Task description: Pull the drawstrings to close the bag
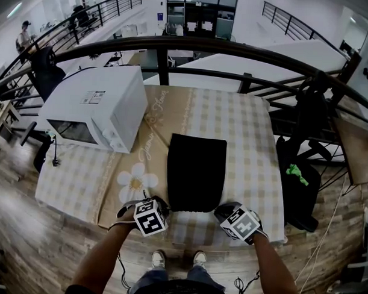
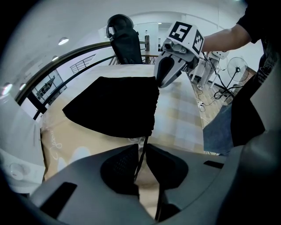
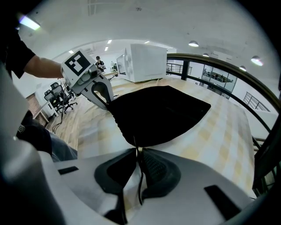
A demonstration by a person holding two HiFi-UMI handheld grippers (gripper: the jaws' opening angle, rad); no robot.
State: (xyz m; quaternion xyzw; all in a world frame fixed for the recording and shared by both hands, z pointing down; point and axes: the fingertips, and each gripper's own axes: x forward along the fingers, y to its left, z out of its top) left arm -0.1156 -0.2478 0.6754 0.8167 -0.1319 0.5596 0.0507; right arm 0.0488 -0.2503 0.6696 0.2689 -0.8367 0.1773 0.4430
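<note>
While the person stands at the near edge of the table [image 1: 257,134], both grippers point steeply down at the two near corners of the black bag [image 1: 196,171]. It lies flat on the checked cloth, about midway across and close to the front edge, with its mouth towards the person. A white microwave [image 1: 98,107] sits well apart from it at the far left, and a printed daisy [image 1: 134,179] shows on the cloth just beside the bag's left side.

On the left gripper [image 2: 142,147], the two dark pads are drawn close together and pinch the left drawstring [image 2: 141,158]. That thin black cord comes out of the bag's corner and runs down between them. The bag's hem beside it looks puckered into small pleats.

On the right gripper [image 3: 137,151], the pads are pressed together at their tips on the right drawstring [image 3: 140,176], which leaves the bag's other near corner and hangs down through the gap below the pads.

From where I stand, each gripper's marker cube faces up, one on either side of the bag's near edge. A dark curved railing [image 1: 235,52] runs behind the table.
</note>
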